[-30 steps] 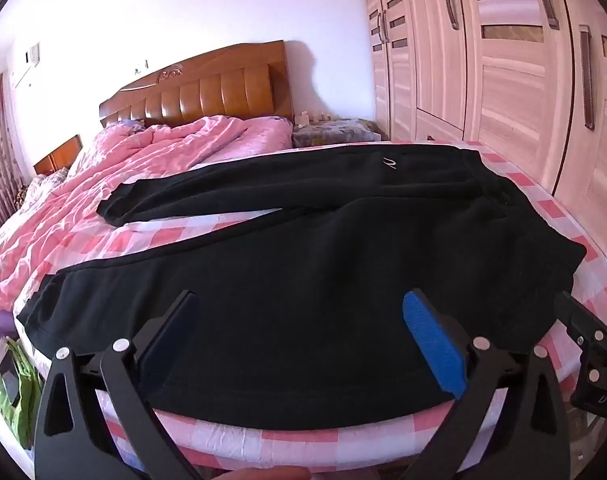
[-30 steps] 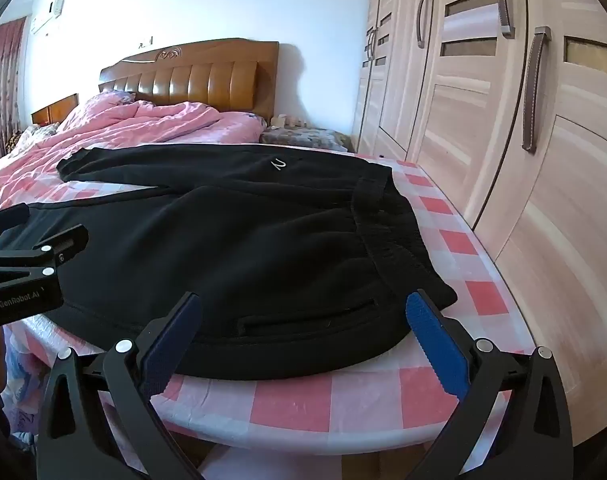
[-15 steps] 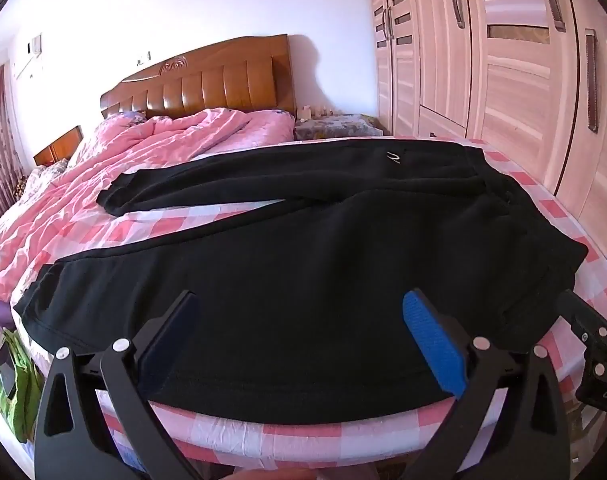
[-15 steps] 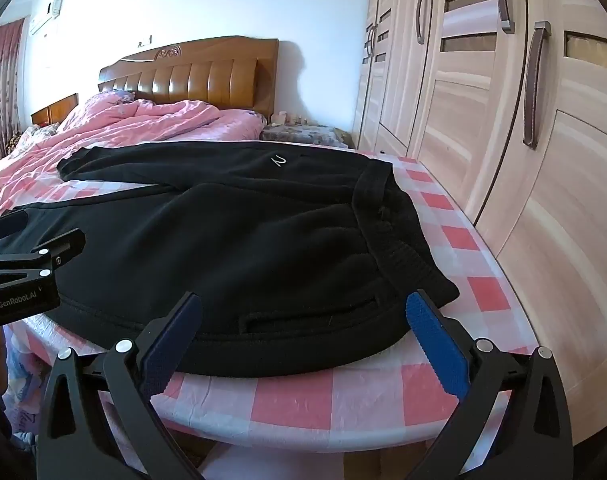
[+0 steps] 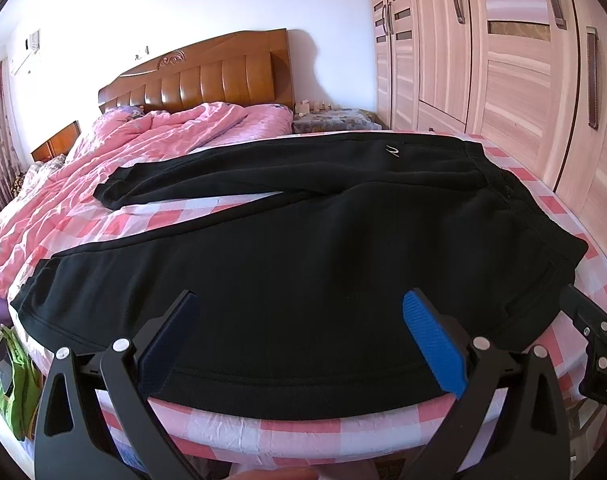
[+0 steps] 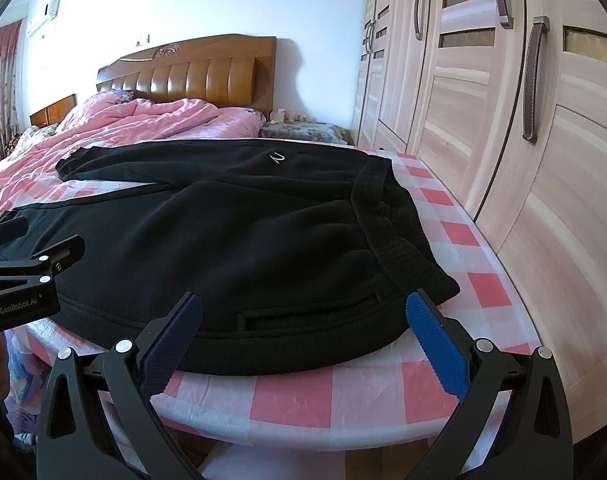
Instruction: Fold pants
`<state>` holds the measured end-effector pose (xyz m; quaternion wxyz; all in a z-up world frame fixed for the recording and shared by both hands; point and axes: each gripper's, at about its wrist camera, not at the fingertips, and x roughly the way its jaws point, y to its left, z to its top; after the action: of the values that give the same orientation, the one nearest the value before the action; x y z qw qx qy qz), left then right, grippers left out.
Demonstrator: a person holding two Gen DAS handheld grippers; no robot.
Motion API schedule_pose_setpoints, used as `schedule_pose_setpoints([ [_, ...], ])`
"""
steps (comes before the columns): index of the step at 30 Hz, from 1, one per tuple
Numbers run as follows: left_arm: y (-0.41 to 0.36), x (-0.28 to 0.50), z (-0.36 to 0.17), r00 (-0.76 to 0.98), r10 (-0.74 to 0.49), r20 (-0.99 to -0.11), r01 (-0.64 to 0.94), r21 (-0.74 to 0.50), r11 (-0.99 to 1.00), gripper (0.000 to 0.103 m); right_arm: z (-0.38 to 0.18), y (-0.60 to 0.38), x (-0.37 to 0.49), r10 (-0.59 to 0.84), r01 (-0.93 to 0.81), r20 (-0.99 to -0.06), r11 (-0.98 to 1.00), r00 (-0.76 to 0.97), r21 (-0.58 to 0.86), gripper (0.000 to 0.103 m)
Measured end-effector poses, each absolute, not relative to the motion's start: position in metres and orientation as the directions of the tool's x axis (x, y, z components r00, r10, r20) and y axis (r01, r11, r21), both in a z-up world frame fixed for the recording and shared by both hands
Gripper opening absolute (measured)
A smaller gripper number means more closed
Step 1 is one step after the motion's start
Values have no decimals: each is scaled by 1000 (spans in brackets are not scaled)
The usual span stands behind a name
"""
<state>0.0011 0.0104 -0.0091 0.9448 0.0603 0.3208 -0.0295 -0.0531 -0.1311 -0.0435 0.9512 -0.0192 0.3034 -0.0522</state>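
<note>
The black pants (image 5: 303,264) lie spread flat across the near end of the bed, on the pink checked sheet (image 6: 367,396), waistband toward the wardrobe (image 6: 515,128). My left gripper (image 5: 299,344) hangs wide open over the nearer leg; my right gripper (image 6: 303,336), equally wide, sits at the hip pocket edge, holding nothing.
</note>
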Motion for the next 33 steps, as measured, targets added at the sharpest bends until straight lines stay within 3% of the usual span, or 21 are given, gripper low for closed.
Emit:
schedule_pose_setpoints([
  [33, 13, -1, -11, 785, -21, -619, 94, 86, 992, 102, -47, -128, -54, -98, 81, -583, 995, 806, -56, 99],
])
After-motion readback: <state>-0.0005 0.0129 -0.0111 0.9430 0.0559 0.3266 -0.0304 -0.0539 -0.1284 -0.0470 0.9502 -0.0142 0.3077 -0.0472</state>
